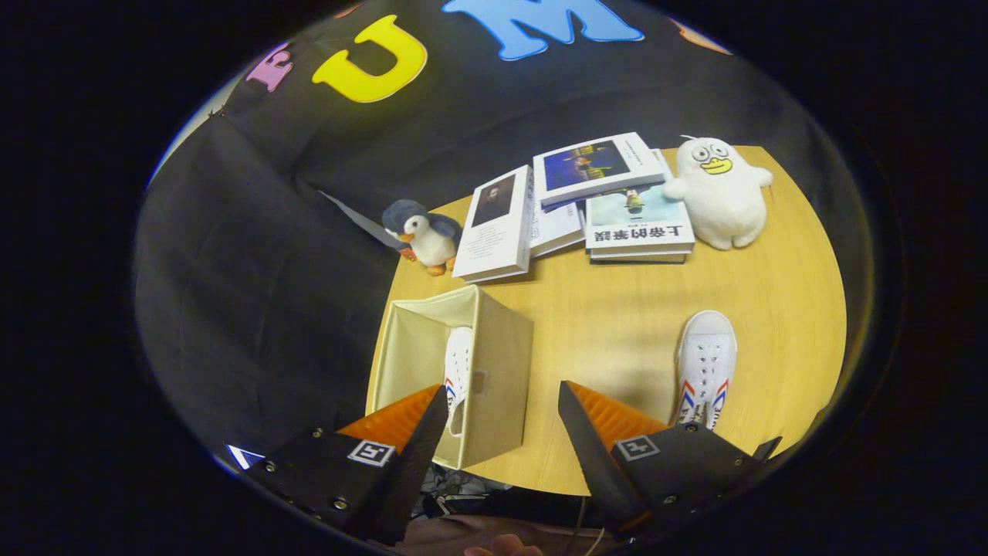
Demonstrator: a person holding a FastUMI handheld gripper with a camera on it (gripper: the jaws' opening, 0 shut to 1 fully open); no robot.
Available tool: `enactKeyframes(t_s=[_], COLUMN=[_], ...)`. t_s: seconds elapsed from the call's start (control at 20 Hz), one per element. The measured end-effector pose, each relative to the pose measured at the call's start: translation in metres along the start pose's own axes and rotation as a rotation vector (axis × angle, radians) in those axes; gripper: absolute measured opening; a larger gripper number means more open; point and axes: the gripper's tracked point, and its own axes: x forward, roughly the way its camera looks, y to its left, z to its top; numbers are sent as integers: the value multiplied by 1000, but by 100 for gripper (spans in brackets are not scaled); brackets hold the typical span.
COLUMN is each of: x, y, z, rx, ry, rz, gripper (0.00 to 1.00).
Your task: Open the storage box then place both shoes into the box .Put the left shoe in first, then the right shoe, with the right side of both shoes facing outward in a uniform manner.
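Note:
A beige fabric storage box (494, 378) stands open on the wooden table (617, 309), just ahead of my left finger. One white shoe (458, 371) stands on its side inside it, against the box's right wall. The second white shoe (705, 367), with red and blue stripes near the heel, lies flat on the table beyond my right finger, toe pointing away. My gripper (502, 405) hovers above the table's near edge, open, with nothing between its fingers; the box's right wall lies in the gap between them.
Several books (571, 205) lie at the far side of the table. A penguin plush (423, 233) sits left of them and a white duck plush (719, 191) on the right. Black cloth surrounds the table.

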Motion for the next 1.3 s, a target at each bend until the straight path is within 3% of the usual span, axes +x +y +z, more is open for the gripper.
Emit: enactKeyframes(t_s=[0.5, 0.85, 1.25, 1.3], x=[-10, 5, 43, 47], y=[-115, -195, -247, -255], z=[-30, -56, -84, -89], rx=[134, 180, 193, 194], ry=[26, 95, 180, 203], rz=[-124, -242, -292, -306], gripper=[88, 86, 82, 78])
